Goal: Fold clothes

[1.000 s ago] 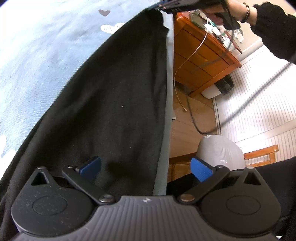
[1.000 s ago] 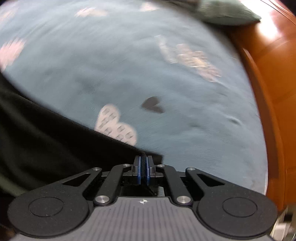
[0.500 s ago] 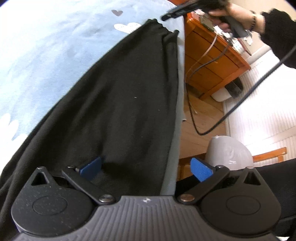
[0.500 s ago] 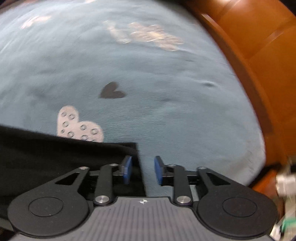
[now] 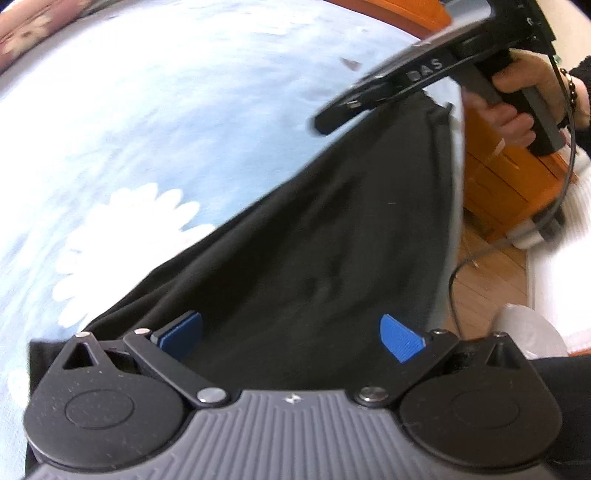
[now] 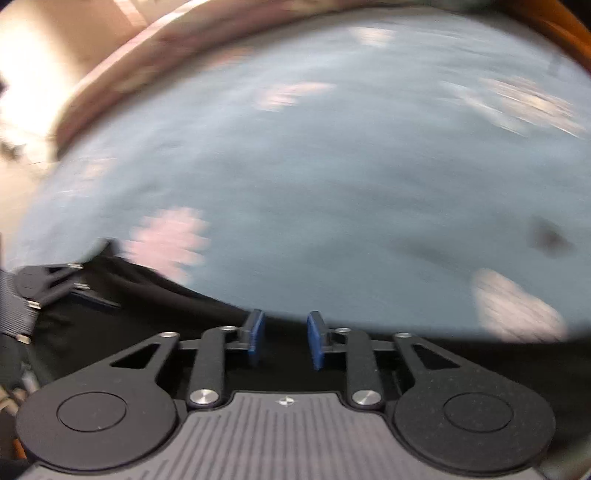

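A black garment [image 5: 332, 258] lies flat along the near edge of a light blue bed sheet [image 5: 184, 129] printed with white flowers and hearts. My left gripper [image 5: 291, 336] hovers over the garment's near end, open wide, with nothing between its blue pads. A hand holds my right gripper [image 5: 325, 125] over the garment's far end. In the blurred right wrist view, my right gripper [image 6: 284, 338] has a gap between its pads and its jaws are closing. Only the black garment [image 6: 147, 314] lies beneath them, unpinched. My left gripper [image 6: 55, 288] shows at the left edge.
An orange wooden cabinet [image 5: 509, 184] stands beside the bed, with a cable [image 5: 480, 254] trailing over the wooden floor. A pale rounded object [image 5: 532, 332] sits by the bed's edge. The wooden bed frame [image 6: 569, 29] borders the sheet. A patterned fabric [image 5: 22, 33] lies at the far corner.
My right gripper let go of the garment's corner, opened, then swung left along the garment's edge while its jaws narrowed. My left gripper stayed open and shifted over the garment.
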